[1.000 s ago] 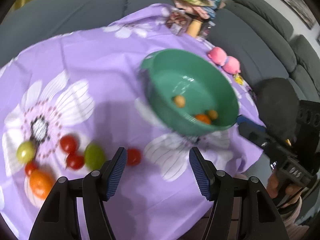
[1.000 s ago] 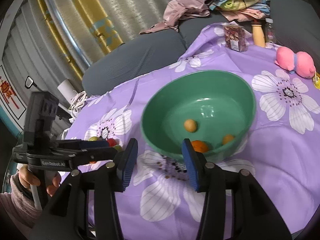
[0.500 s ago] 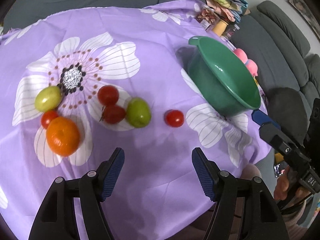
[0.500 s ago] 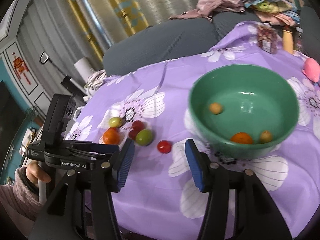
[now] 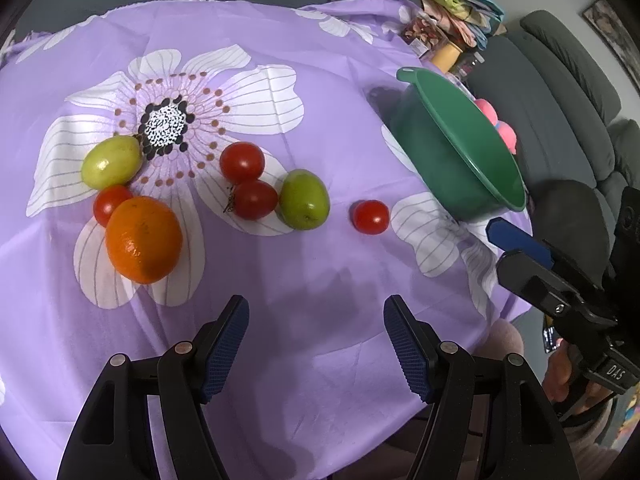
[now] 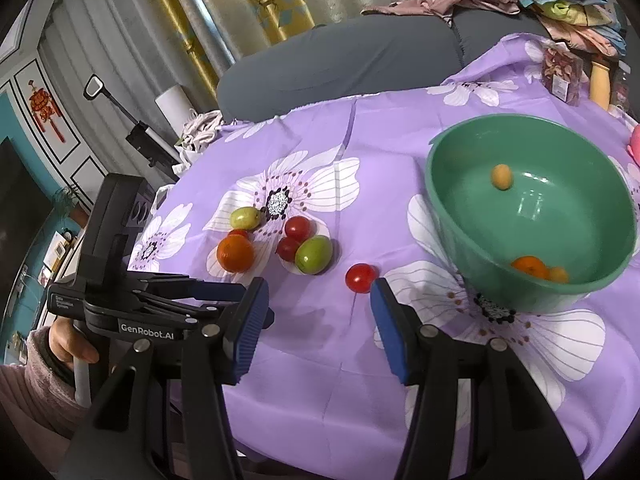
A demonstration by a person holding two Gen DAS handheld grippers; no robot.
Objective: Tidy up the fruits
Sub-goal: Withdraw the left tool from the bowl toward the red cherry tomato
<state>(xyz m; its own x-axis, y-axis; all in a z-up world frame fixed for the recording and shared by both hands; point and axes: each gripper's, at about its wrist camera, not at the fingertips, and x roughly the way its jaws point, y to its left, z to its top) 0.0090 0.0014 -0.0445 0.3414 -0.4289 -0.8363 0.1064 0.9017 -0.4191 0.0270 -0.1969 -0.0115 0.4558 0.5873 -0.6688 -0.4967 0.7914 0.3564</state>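
Hovering spread and empty, the left tool [image 5: 316, 344] and right tool [image 6: 316, 322] face loose fruit; lone round red cherry tomato [image 6: 361, 277] sits just beside the green plastic bowl [image 6: 448, 216], likely the easiest pick.

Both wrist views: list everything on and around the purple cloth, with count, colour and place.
Floral tablecloth: one, purple and white, covers the table.
Plastic bowl: one, green, cloth's right side.
Fruit in bowl: three, one orange, two small yellow-orange.
Small tomatoes: four, red; one alone nearest bowl, three among the cluster.
Oval green fruits: two, one beside tomatoes, one by the flower centre.
Large orange: one, cluster's near edge.
Pink toy: behind bowl.
Snack packet: far edge.
Grey sofa: behind.
Left gripper: open, empty.
Right gripper: open, empty.
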